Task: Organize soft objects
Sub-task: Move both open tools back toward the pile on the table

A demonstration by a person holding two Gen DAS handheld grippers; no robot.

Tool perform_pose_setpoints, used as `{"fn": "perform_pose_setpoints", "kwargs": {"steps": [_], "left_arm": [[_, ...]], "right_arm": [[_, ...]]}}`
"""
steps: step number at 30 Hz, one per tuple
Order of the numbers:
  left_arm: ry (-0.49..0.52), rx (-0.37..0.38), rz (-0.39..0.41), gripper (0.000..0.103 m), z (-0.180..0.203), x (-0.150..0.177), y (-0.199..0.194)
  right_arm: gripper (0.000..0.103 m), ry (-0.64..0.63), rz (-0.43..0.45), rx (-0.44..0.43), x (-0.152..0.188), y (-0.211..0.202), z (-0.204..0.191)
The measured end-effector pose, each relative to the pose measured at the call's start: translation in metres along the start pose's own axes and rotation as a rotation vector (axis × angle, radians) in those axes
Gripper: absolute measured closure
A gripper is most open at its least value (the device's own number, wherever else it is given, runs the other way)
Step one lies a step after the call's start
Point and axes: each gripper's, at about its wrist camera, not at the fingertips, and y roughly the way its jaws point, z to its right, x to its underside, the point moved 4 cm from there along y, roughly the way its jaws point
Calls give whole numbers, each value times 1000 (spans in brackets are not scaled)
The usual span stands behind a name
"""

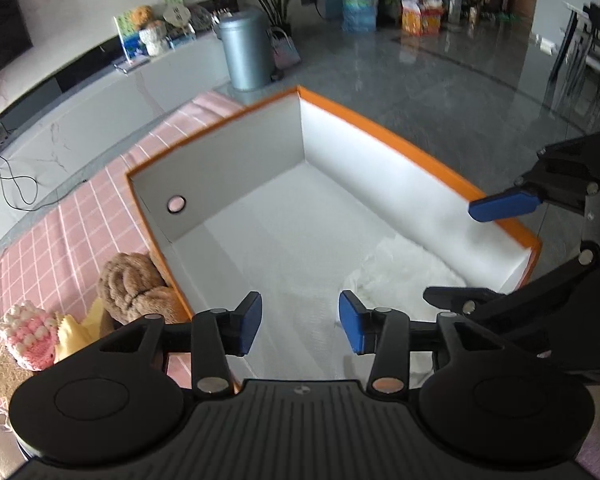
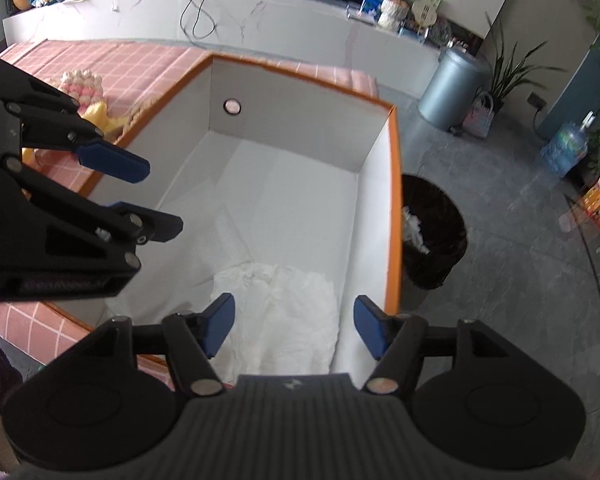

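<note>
Pink checked surface [image 1: 60, 240] w/ orange-rimmed box [image 1: 380, 124], brown plush [image 1: 132, 280], pink-white knit toy [image 1: 28, 336], yellow soft item [image 1: 76, 336] beside box.

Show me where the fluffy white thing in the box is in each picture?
Left wrist view: the fluffy white cloth lies on the box floor at lower right, just past the left gripper.
Right wrist view: it lies low in the middle, between the right gripper's fingers.
Shared landmark: the round hole in the box wall.
</note>
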Motion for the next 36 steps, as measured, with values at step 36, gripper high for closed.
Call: {"fn": "perform_pose_setpoints", "kwargs": {"steps": [36], "left_arm": [[-505,-337,585,40,-131,158,-140]], "right_arm": [[8,48,585,48,-7,-67,-202]]}}
